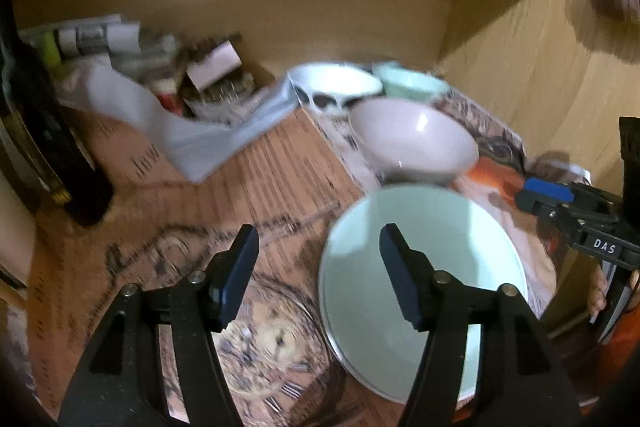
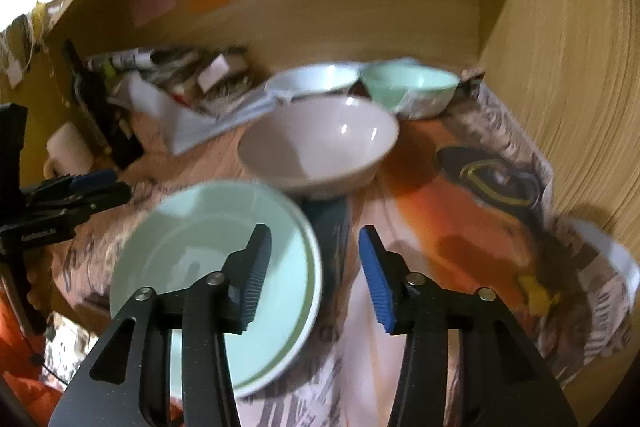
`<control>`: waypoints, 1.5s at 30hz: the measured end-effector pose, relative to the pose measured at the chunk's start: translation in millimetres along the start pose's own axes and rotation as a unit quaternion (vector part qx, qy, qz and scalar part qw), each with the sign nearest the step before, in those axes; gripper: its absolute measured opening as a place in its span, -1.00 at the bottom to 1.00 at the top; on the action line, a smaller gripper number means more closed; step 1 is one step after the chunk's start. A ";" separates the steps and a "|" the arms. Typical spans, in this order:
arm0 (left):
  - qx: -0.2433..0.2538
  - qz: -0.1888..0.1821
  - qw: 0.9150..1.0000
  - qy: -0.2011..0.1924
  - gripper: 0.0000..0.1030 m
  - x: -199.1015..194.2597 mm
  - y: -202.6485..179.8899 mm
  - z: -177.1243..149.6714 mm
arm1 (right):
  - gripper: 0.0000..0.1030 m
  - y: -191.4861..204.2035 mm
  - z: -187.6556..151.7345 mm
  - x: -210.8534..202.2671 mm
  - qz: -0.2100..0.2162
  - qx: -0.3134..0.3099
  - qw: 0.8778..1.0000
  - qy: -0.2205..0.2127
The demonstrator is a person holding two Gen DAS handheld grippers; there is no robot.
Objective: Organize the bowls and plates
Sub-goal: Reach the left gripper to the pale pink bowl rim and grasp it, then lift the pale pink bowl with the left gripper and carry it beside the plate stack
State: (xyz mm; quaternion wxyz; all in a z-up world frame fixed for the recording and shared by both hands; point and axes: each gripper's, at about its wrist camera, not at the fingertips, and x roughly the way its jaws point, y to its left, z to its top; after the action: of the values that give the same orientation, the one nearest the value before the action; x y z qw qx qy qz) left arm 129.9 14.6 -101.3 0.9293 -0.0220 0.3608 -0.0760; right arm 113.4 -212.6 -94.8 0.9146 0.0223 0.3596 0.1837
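Note:
A pale mint plate (image 1: 420,267) (image 2: 200,259) lies flat on the paper-covered table. My left gripper (image 1: 318,239) hovers open over its left rim, which shows in the gap between the fingers, and the pads do not press it. At the plate's right rim my right gripper (image 2: 314,239) is open too, its left finger above the plate and its blue-padded finger above the table. Behind the plate stands a pinkish-white bowl (image 1: 412,139) (image 2: 320,143). Further back are a white patterned bowl (image 1: 336,83) (image 2: 316,77) and a mint bowl (image 1: 412,85) (image 2: 412,87).
Printed newspaper (image 2: 460,211) covers the table. A heap of papers and boxes (image 1: 160,75) fills the back left, with a dark bottle (image 1: 48,147) and a white mug (image 2: 68,147) beside it. Wooden walls (image 2: 560,67) close the back and right. A hand (image 1: 600,295) holds the right gripper.

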 end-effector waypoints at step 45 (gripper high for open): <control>0.032 -0.045 0.991 0.119 -0.43 163.7 -33.4 85.0 | -0.55 -54.9 46.2 114.8 0.013 0.045 0.998 0.048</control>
State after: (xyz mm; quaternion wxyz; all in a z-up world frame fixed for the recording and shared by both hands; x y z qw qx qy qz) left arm 302.2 -45.3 -144.5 0.8756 0.0006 0.4649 -0.1311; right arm 239.1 -219.0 -144.7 0.8918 0.0594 0.4111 0.1796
